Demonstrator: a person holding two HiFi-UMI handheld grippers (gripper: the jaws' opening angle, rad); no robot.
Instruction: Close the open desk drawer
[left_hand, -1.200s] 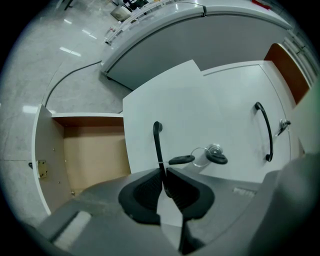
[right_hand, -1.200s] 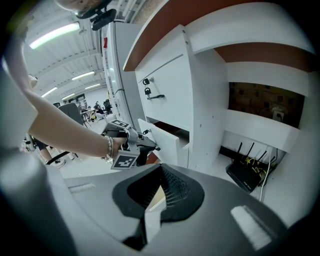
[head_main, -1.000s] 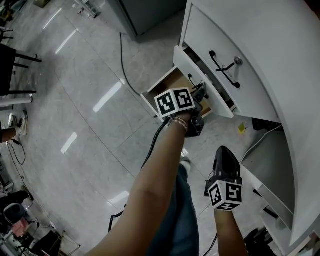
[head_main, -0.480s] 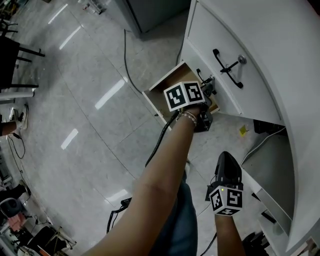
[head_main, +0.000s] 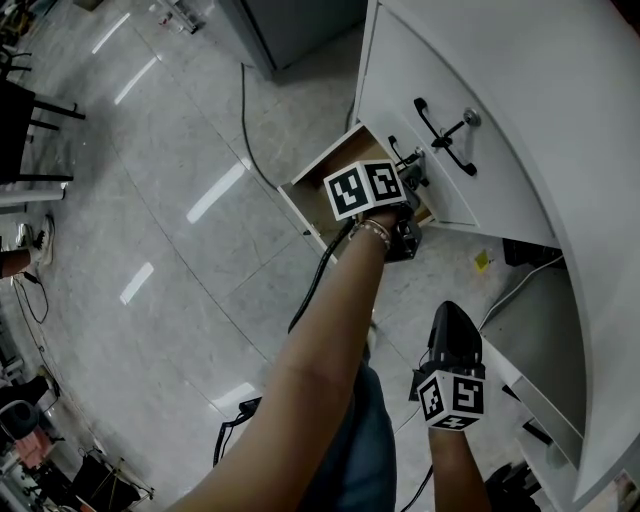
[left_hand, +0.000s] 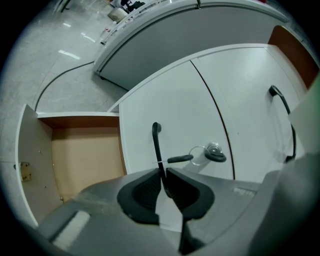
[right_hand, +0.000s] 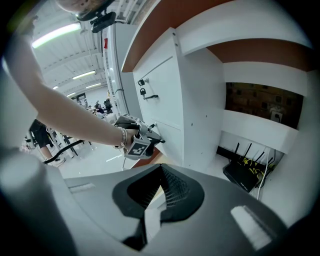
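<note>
Left gripper view: the left gripper (left_hand: 163, 175) is clamped on a black handle (left_hand: 156, 145). Its jaws are nearly together, with only the thin bar between the pads. The handle sits on a white front (left_hand: 145, 95). This front lies flush with the next front (left_hand: 250, 110), right of the jaws. Left of the jaws, the drawer (left_hand: 85, 165) stands well out, its brown inside exposed. The right gripper (right_hand: 159, 172) hangs well back from the desk (head_main: 570, 90), jaws together on nothing.

Status: the task is judged incomplete.
- The held front looks fully home.
- The open drawer is not home. It appears to be a separate unit beside the held front.
- Steps judged to remain: release the handle, shift to the drawer's outer wall, push until flush.

Count, near to far:
- Grippers: two.
- Open drawers: one.
- Flush fronts: two.
- Handles: two, one held. The second handle (left_hand: 281, 102) is free, right of the left jaws.
- Key (left_hand: 180, 159): one, just right of the held handle.
- Lock (left_hand: 216, 153): one, right of the key.
- Router (right_hand: 245, 176): one, far right of the right jaws, under the desk.
</note>
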